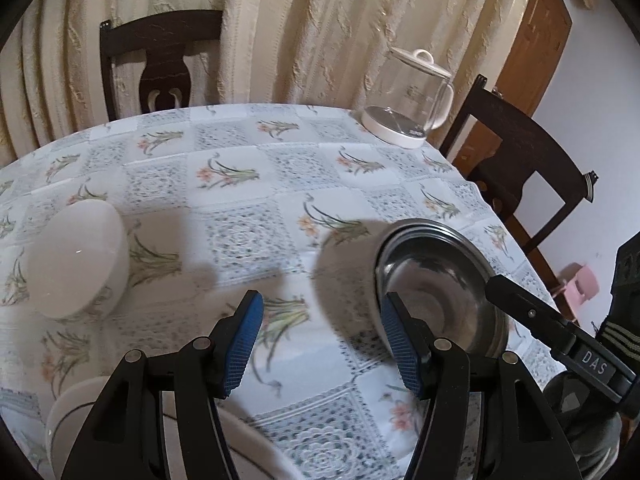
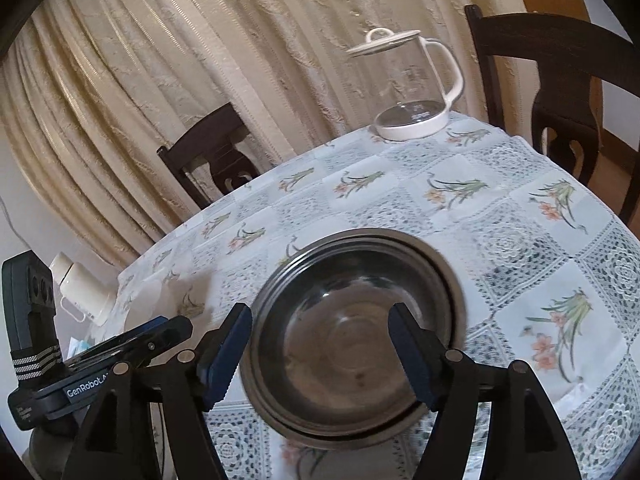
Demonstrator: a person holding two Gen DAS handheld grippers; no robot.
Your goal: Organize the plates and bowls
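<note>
Stacked steel bowls [image 1: 436,284] [image 2: 356,336] sit on the flowered tablecloth at the right. My right gripper [image 2: 320,360] is open and hovers over them, one finger on each side of the rim; its black finger [image 1: 520,308] reaches over the rim in the left wrist view. My left gripper [image 1: 322,344] is open above bare cloth, just left of the steel bowls, with nothing between its blue pads [image 1: 244,344]. A white bowl [image 1: 76,260], blurred, stands at the left. A white plate [image 1: 68,412] lies under the left gripper's body at the near edge.
A glass kettle with a white lid [image 1: 412,100] [image 2: 408,88] stands at the far table edge. Dark wooden chairs [image 1: 160,60] [image 2: 560,100] ring the table before a cream curtain. A white bottle [image 2: 84,288] lies beyond the left edge.
</note>
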